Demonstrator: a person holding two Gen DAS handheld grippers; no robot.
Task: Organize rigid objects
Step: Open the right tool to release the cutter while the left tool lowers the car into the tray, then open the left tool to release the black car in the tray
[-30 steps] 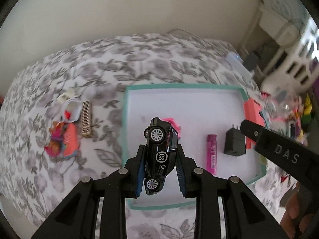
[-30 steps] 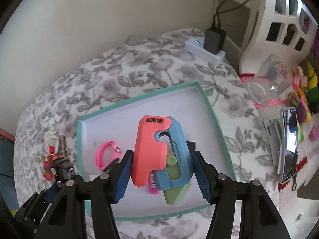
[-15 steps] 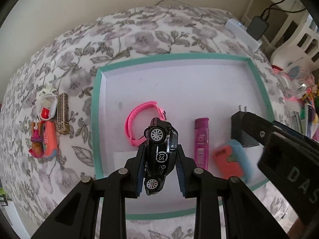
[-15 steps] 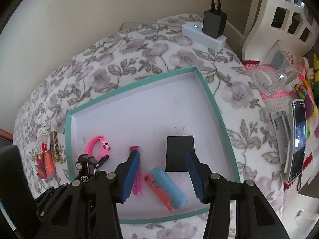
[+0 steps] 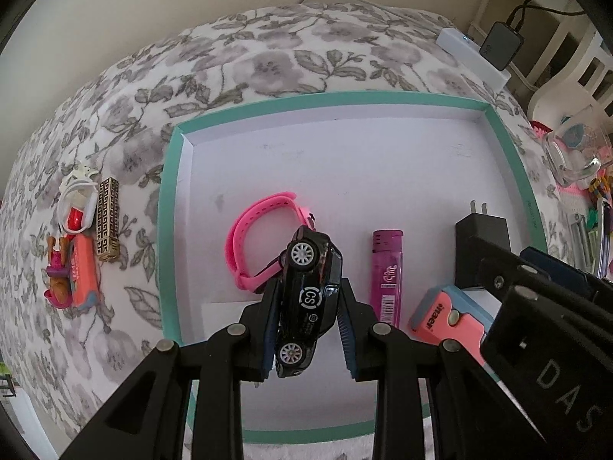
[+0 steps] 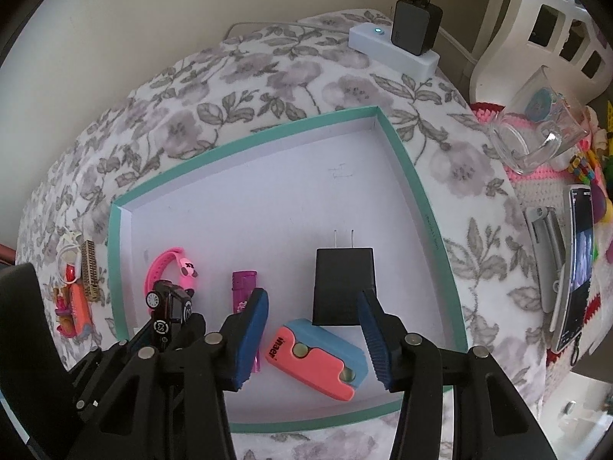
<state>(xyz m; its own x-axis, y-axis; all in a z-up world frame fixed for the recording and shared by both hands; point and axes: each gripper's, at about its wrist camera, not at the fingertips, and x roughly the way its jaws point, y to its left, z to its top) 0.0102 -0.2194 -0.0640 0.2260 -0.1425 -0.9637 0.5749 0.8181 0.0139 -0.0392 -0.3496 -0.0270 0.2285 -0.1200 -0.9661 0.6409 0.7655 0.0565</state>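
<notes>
A black toy car (image 5: 308, 299) is clamped nose-up between the pads of my left gripper (image 5: 308, 285), which hangs over the front left of the teal-rimmed white tray (image 5: 168, 230). Beneath it lie a pink watch band (image 5: 245, 237) and a purple lighter (image 5: 387, 272). My right gripper (image 6: 312, 297) stands open just above a pink-and-blue cutter (image 6: 318, 352) that lies flat in the tray. The pads do not touch it. A black charger plug (image 6: 343, 283) rests right behind the cutter.
On the floral cloth left of the tray lie an orange toy (image 5: 78, 276), a gold patterned box (image 5: 107, 224) and a white cable bundle (image 5: 76, 207). A power strip (image 6: 394, 48), a glass mug (image 6: 536, 142) and a phone (image 6: 578, 264) sit at the right.
The right gripper let go of the pink-and-blue cutter, which now lies in the tray, and its jaws narrowed. Both grippers sank toward the tray. The left still grips the car.
</notes>
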